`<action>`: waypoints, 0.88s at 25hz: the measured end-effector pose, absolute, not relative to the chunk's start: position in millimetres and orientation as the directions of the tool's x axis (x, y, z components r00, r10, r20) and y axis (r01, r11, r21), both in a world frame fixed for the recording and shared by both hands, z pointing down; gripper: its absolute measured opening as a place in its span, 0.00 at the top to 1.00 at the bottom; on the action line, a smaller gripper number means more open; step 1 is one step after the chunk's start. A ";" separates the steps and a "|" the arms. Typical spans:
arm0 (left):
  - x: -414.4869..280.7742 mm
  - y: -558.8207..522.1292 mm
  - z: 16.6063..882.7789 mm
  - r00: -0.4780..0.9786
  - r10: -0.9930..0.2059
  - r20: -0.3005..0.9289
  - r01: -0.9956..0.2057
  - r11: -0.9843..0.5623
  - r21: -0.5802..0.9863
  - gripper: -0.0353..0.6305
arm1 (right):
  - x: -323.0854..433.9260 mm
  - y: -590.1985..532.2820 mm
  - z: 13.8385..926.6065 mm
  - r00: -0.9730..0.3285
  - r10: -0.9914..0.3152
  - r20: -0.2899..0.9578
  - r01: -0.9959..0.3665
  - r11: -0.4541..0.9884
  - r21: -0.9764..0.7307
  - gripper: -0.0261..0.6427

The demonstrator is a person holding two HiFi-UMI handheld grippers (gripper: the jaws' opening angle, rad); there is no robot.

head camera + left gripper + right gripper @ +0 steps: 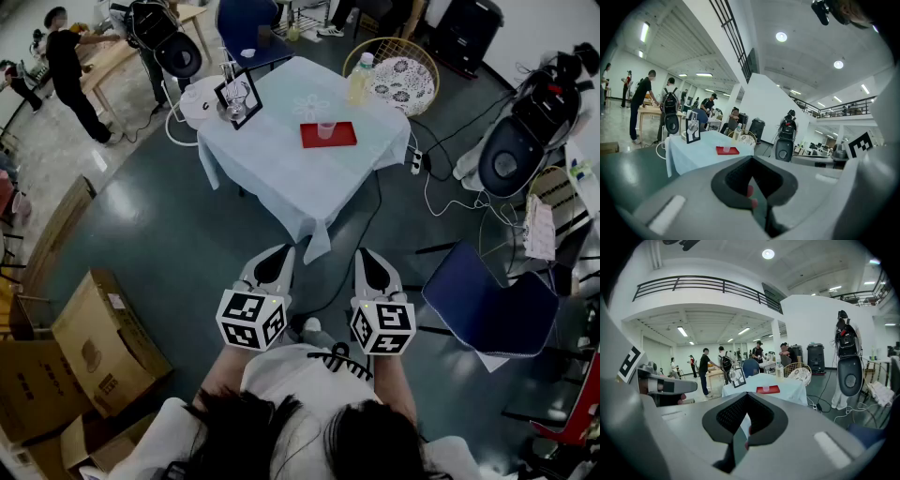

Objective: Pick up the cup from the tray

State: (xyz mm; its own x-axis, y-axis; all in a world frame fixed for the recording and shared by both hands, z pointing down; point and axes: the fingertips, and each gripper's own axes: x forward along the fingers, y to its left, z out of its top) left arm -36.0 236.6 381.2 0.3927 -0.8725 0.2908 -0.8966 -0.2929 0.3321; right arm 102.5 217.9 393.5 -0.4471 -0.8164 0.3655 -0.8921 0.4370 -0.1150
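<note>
Distance is the first trouble: the cup stands on the red tray on the far table, well apart from the left gripper and right gripper, both empty with jaws pressed together near the body. Walking in could snag the floor cable, and a gripper opened late would likely knock the light cup over

Open-plan office hall with mezzanine
</note>
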 end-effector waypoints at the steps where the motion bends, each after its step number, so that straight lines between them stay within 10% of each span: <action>1: -35.4 237.0 380.6 0.392 -0.873 0.291 -0.897 -0.293 0.331 0.95 | 102.3 218.2 392.7 -0.449 -0.816 0.365 -0.891 0.439 -0.116 0.92; 22: -15.5 235.2 380.7 0.397 -0.870 0.294 -0.896 -0.297 0.331 0.95 | 107.8 217.6 396.4 -0.487 -0.797 0.356 -0.872 0.464 -0.154 0.92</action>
State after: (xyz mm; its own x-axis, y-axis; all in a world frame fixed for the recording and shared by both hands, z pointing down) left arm -15.5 235.2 380.7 0.3966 -0.8698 0.2936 -0.8959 -0.2968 0.3307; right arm 107.8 217.6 396.4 -0.4874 -0.7972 0.3562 -0.8721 0.4644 -0.1539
